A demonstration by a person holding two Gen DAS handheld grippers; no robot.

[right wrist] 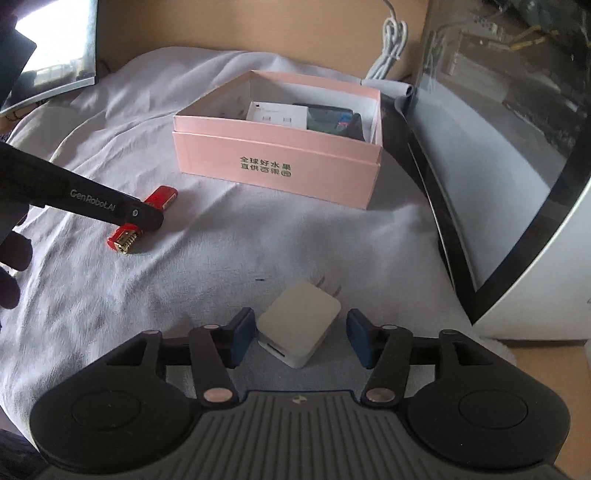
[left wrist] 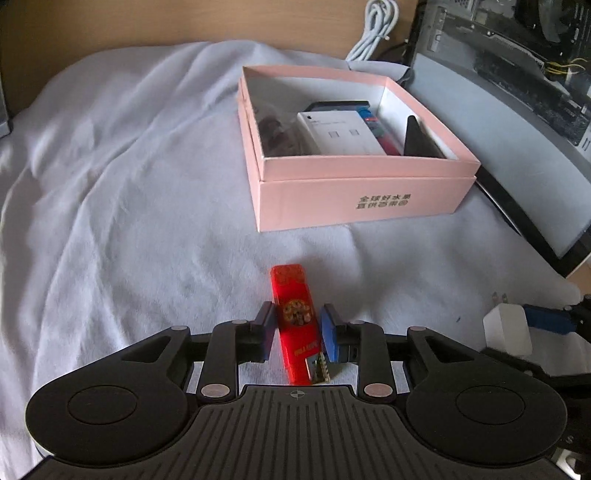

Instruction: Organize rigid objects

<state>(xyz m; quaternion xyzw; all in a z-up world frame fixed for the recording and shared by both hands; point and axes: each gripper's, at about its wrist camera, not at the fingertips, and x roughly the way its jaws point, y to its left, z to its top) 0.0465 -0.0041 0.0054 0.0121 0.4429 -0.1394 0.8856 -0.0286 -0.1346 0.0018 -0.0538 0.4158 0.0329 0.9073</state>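
Both grippers low over the cloth, the pink box beyond them.

The left gripper (left wrist: 295,334) had its fingers around a red lighter (left wrist: 297,325) lying flat on the white cloth (left wrist: 110,221) in front of the pink box (left wrist: 354,206) — both pads looked against its sides, pinching it. The right gripper (right wrist: 301,338) stood spread around a white charger (right wrist: 299,328), its left pad close to the charger, its right pad clear of it. Bare wrinkled cloth lay between both items and the box's near wall. The box sat open, holding a white carton (left wrist: 343,134), a dark flat item and something red and blue. Right of the box a curved monitor (right wrist: 517,221) crowded close — left of the box, open cloth. Behind the box, a coiled white cable (left wrist: 376,29) on the wooden desk.
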